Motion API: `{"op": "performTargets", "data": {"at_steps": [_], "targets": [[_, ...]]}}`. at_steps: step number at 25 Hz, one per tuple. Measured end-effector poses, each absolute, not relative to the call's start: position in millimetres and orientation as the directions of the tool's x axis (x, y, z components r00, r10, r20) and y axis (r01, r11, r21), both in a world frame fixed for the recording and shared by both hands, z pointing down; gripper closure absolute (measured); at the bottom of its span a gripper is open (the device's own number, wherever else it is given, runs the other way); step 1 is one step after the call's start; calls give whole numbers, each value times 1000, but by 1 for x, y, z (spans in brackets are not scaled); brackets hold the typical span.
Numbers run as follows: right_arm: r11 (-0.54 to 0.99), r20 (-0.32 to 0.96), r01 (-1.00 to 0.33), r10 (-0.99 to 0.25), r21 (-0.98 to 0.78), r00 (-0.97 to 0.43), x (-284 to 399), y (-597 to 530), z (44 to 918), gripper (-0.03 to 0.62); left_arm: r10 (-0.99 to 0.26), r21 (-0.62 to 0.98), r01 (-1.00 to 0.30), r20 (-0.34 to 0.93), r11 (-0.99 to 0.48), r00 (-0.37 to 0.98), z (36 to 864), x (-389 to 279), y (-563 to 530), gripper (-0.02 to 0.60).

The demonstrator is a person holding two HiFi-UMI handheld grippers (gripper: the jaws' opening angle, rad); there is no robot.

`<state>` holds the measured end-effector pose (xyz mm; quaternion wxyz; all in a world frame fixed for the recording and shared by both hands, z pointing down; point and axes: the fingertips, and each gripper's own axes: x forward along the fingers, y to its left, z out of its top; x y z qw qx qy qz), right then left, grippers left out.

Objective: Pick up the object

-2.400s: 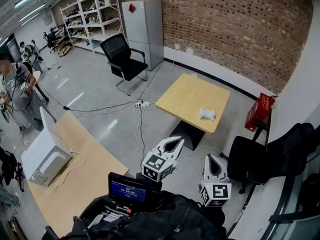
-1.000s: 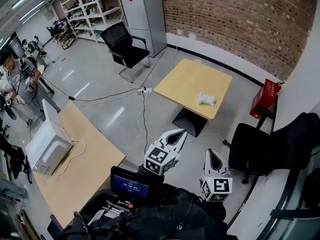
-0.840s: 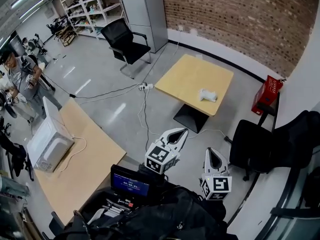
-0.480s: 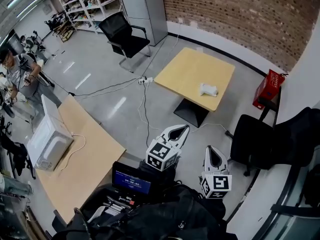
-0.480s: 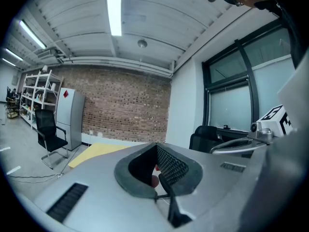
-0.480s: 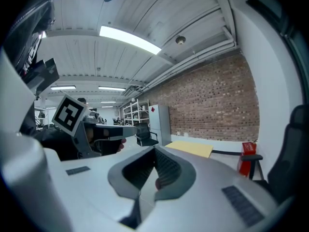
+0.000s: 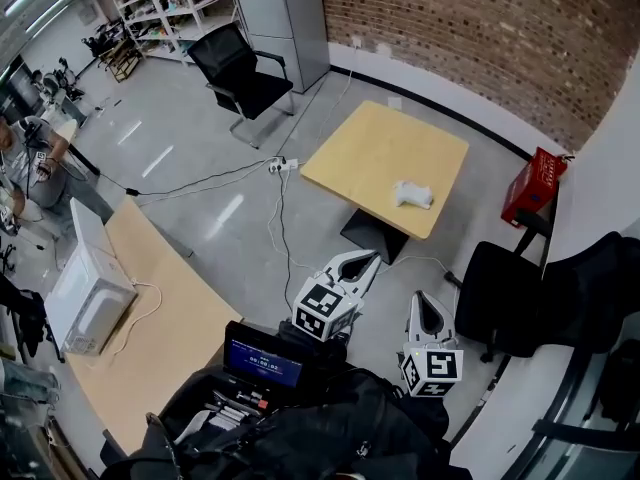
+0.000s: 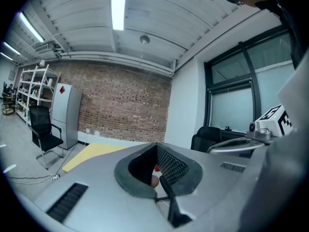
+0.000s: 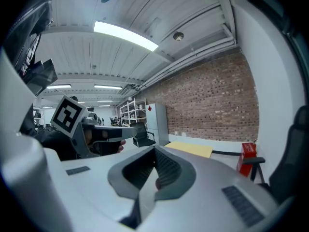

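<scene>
A small white object [image 7: 412, 195] lies near the right edge of a square yellow table [image 7: 375, 153] across the room. Both grippers are held low in front of me, well short of the table and apart from the object. My left gripper [image 7: 371, 256] points toward the table with its jaws closed tip to tip and nothing between them. My right gripper [image 7: 419, 297] is shut and empty beside it. The left gripper view [image 8: 156, 144] shows the table [image 8: 91, 153] far off. In the right gripper view [image 9: 154, 148] the table [image 9: 190, 149] is also distant.
A black chair [image 7: 505, 303] stands right of my grippers, another black chair [image 7: 240, 68] beyond the table. A red box [image 7: 528, 186] sits by the wall. Cables and a power strip [image 7: 278, 166] cross the floor. A wooden desk [image 7: 170, 313] with a white appliance [image 7: 85, 298] is at left.
The view has drifted, so the table sits slightly differently in the picture. Both grippers stay shut and low in front of me. The person at the far left has shifted.
</scene>
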<state>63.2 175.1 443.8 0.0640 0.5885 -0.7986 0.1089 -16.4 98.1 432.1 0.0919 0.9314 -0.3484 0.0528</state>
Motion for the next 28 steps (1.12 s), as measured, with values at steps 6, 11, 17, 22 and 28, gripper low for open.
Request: {"op": "performTargets", "data": {"at_steps": [6, 11, 17, 22, 28], "targets": [[284, 238, -954, -924, -99, -300, 53, 120, 442, 589, -643, 143, -664, 167, -734, 747, 432, -29, 45, 584], [282, 243, -955, -924, -88, -295, 42, 79, 439, 589, -638, 155, -658, 166, -736, 752, 432, -38, 3, 584], [242, 255, -967, -933, -84, -255, 35, 40, 440, 589, -609, 169, -632, 170, -756, 775, 440, -43, -40, 584], [212, 268, -974, -937, -81, -226, 33, 18, 444, 589, -579, 187, -604, 171, -775, 797, 448, -42, -65, 584], [207, 287, -976, -933, -65, -217, 27, 5, 447, 589, -551, 190, -578, 177, -794, 815, 455, -39, -77, 584]]}}
